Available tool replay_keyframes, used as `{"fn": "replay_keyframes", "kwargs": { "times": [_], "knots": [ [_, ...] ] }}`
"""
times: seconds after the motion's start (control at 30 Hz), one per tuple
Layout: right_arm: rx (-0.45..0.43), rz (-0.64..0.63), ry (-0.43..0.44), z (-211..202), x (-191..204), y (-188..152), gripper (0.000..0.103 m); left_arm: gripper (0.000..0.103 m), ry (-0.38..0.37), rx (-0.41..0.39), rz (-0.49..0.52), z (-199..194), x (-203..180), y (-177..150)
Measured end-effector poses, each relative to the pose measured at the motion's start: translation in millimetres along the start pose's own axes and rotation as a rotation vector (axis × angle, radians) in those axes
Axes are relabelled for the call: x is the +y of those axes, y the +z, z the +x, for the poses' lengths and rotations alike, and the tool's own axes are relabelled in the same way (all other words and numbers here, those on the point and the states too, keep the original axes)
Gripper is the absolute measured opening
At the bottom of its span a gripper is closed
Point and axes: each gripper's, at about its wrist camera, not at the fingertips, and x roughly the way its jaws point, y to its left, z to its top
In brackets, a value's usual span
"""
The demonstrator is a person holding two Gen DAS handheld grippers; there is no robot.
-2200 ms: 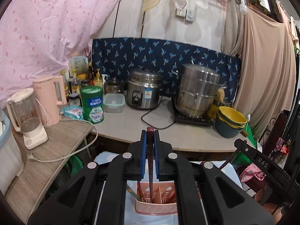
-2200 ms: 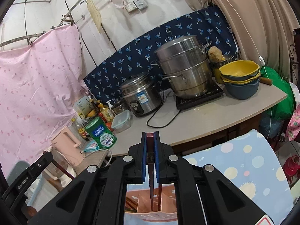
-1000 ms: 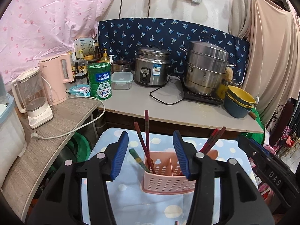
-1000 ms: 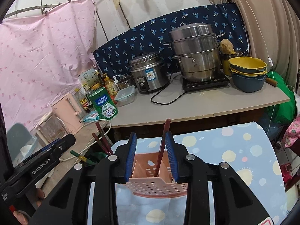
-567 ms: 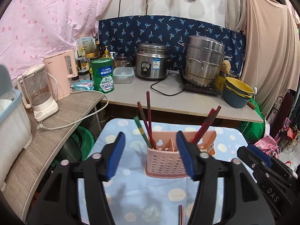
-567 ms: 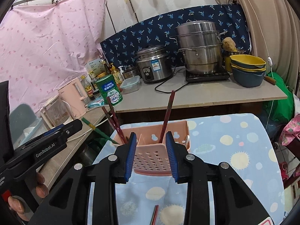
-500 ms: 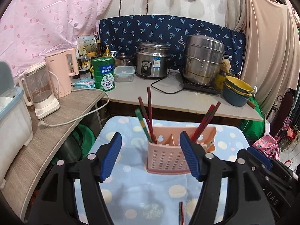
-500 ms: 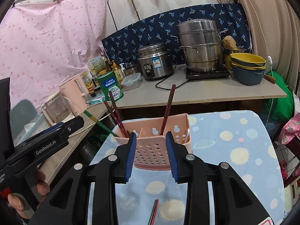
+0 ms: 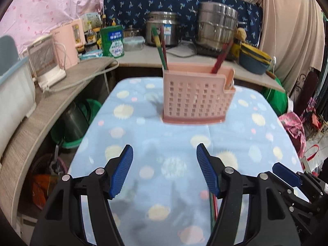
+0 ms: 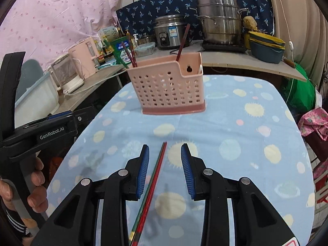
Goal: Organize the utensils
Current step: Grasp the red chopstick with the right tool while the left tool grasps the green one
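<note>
Your right tool (image 10: 165, 170) sits low in the frame, jaws parted and holding nothing; a pair of loose chopsticks (image 10: 152, 181), one green and one red, lies flat on the dotted blue cloth of the tabletop (image 10: 235, 127) between its blue pads, nearer the left-hand one, touching neither as far as can be seen. Your left tool (image 9: 164, 171) is spread wider still and is likewise empty, with only bare cloth between its pads; the same pair is partly hidden behind its right-hand finger.

The pink perforated utensil holder (image 10: 167, 86) stands upright at frame centre, well beyond both tools. It already carries several chopsticks: dark red ones (image 10: 128, 54) leaning at its left end and a single one (image 10: 183, 42) in the right-hand part. By this showing most of the sorting looks done, and the pair on the cloth is the only loose item in view.

Behind the holder, a separate counter bears a rice cooker (image 10: 169, 30), a steel steamer pot (image 10: 220, 24) and stacked bowls (image 10: 266, 46). Nothing lies between your tools and the holder; the standing chopsticks lean outward and could be knocked during insertion.
</note>
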Motion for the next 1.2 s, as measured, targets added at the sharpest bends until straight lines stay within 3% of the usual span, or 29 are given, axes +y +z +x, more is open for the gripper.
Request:
{"fn": "replay_keyframes", "kwargs": {
  "times": [0.33,0.5,0.93,1.13,1.2],
  "knots": [
    [0.108,-0.035,-0.029,-2,19,-94,0.032,0.061,0.012,0.138,-0.008,11,4,-89],
    [0.144,-0.056,-0.022,1,34,-121,0.032,0.061,0.014,0.172,-0.011,10,3,-116],
    [0.177,-0.061,-0.007,11,44,-135,0.032,0.061,0.011,0.213,0.013,7,-2,-143],
    [0.175,-0.034,-0.027,10,33,-136,0.024,0.061,0.006,0.221,0.011,7,-3,-145],
    [0.174,-0.039,-0.046,11,32,-136,0.017,0.061,0.002,0.222,0.013,7,-4,-146]
  ]
}}
